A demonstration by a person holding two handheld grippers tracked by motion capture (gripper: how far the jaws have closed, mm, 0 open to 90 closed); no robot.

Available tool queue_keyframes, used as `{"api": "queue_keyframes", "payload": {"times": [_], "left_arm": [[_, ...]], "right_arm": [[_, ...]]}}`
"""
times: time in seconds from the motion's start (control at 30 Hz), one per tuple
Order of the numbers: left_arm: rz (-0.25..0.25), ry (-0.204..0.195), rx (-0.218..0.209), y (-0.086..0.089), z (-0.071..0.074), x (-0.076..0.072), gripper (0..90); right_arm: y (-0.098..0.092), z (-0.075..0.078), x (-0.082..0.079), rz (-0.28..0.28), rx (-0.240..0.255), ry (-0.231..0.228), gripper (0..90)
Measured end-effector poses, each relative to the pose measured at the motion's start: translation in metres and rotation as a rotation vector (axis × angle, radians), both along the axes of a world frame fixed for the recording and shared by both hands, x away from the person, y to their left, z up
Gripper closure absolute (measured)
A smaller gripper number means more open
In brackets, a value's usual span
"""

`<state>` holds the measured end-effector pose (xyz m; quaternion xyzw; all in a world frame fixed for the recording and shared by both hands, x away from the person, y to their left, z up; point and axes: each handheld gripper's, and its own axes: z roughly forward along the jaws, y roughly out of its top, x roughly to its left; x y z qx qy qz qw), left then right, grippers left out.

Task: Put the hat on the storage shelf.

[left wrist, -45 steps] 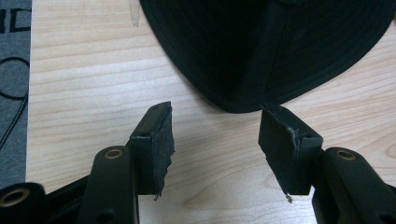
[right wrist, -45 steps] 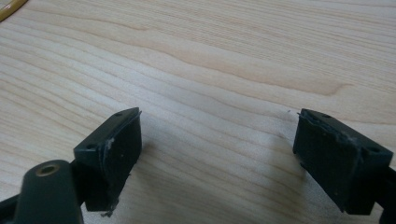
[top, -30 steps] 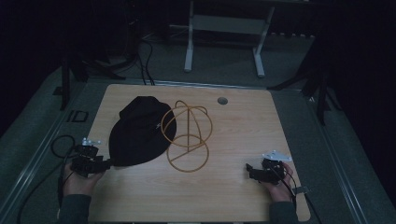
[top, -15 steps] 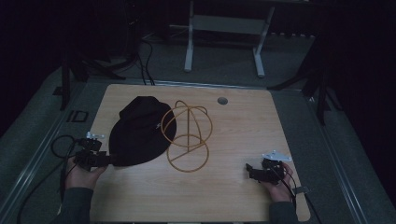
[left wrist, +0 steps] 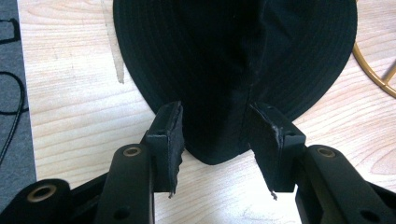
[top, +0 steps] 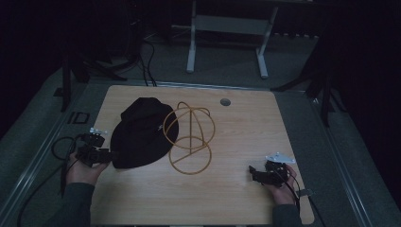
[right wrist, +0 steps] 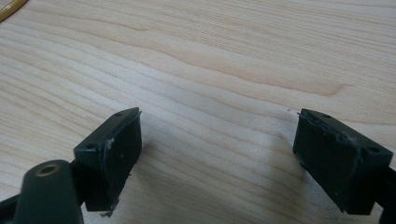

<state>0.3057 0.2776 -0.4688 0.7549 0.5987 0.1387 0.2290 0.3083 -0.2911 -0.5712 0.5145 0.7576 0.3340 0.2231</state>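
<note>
Both grippers' fingers (right wrist: 112, 154) apart.

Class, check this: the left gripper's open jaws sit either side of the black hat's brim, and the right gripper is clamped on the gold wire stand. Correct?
Not quite. The right gripper is open over bare table, as the right gripper view shows. The left gripper does straddle the black hat.

I work at a pale wooden table (top: 246, 142) with rounded corners and a small round grommet (top: 225, 101) near its far edge. Grey carpet (top: 302, 71) surrounds it. Beyond the far edge stands a white metal frame (top: 227, 42) on two legs. Black cables (top: 149, 66) trail across the floor at far left. The room is dim, its edges dark.
</note>
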Motion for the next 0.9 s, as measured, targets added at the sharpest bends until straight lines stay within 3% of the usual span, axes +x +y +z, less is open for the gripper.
{"api": "queue_keyframes", "payload": {"times": [0.9], "left_arm": [[-0.084,0.053,0.029,-0.015,0.020,0.024,54.4]], "right_arm": [[0.000,0.000,0.000,0.000,0.000,0.000,15.2]]}}
